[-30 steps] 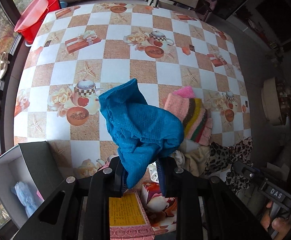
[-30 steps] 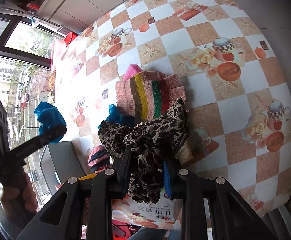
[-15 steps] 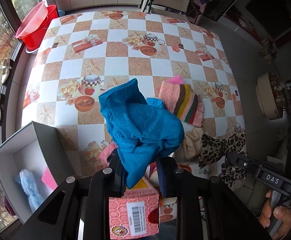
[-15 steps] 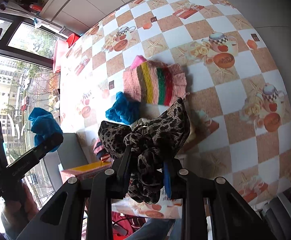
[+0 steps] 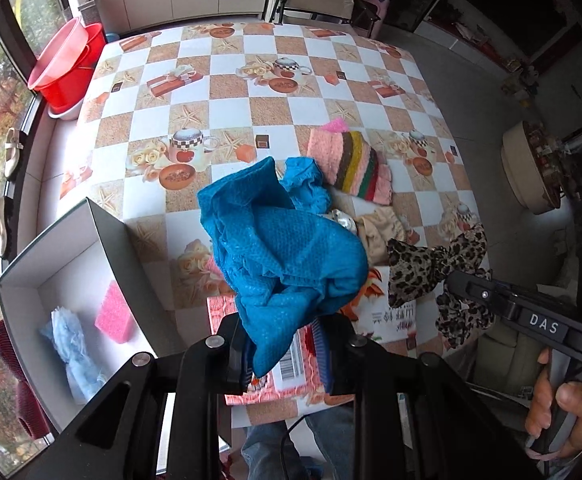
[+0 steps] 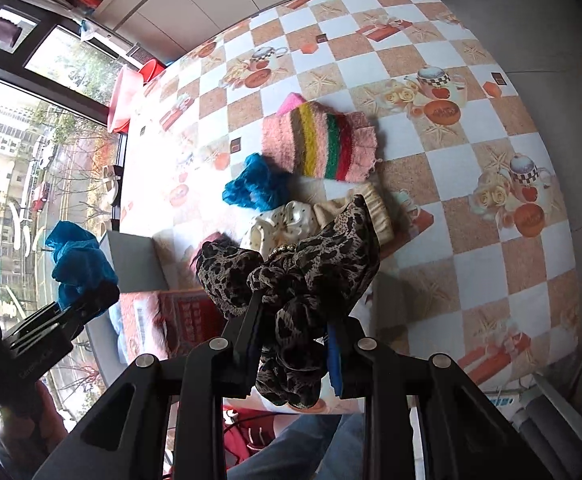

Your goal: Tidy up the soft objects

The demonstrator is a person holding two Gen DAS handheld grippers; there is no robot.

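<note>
My left gripper (image 5: 285, 354) is shut on a bright blue knitted cloth (image 5: 283, 252) that hangs bunched above the table. My right gripper (image 6: 295, 342) is shut on a leopard-print cloth (image 6: 303, 276), also lifted off the table; it shows in the left wrist view too (image 5: 431, 268). On the table lie a pink striped knitted piece (image 6: 323, 146), a second blue cloth (image 6: 257, 184), a cream dotted cloth (image 6: 287, 224) and a beige cloth (image 6: 375, 210). An open grey box (image 5: 71, 280) at the left holds a pink sponge (image 5: 115, 312) and a pale blue fluffy cloth (image 5: 73, 352).
A pink patterned box (image 5: 287, 376) lies at the table's near edge beneath my left gripper. Red basins (image 5: 67, 68) stand beyond the far left corner. The checkered tablecloth (image 5: 251, 92) stretches away behind the pile. A person's hand (image 5: 563, 412) grips the right tool.
Both grippers have risen and drawn back toward the near edge with their cloths. More of the open box and its contents has come into the left wrist view.
</note>
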